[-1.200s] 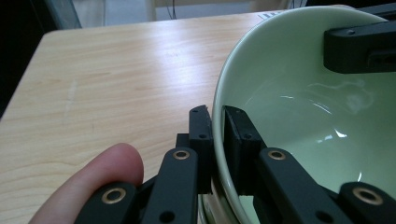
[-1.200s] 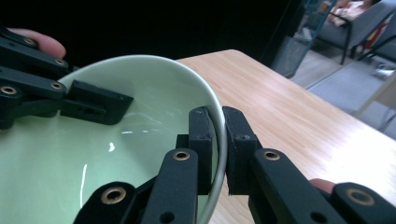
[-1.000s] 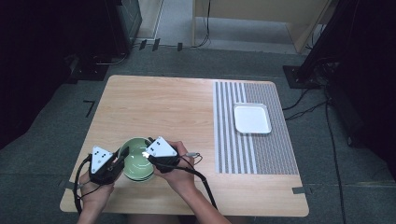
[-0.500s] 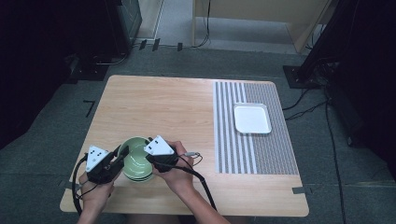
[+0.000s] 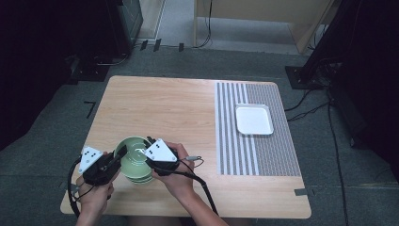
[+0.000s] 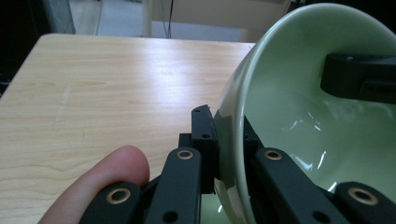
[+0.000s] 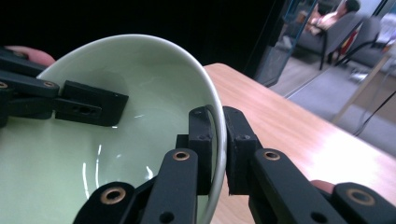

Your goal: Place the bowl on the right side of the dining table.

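A pale green bowl [image 5: 134,154] sits at the table's near left, and seems to rest on a stack of like bowls [image 5: 141,177]. My left gripper [image 5: 122,152] is shut on its left rim. My right gripper [image 5: 149,143] is shut on its right rim. In the left gripper view the jaws [image 6: 229,128] pinch the bowl's wall [image 6: 299,107], with the other gripper's jaw tip inside the bowl at top right. In the right gripper view my gripper [image 7: 217,128] clamps the bowl's rim [image 7: 140,42], and the left gripper's jaw reaches in from the left.
A white square tray [image 5: 254,119] lies on a grey striped mat [image 5: 235,155] at the table's right. The wooden table [image 5: 164,108] stretches bare behind the bowl. Cables trail from both grippers over the near edge. Dark stands and cables surround the table on the floor.
Both grippers keep their hold on the bowl. The left hand has drifted slightly left and the bowl has shifted a little with it.
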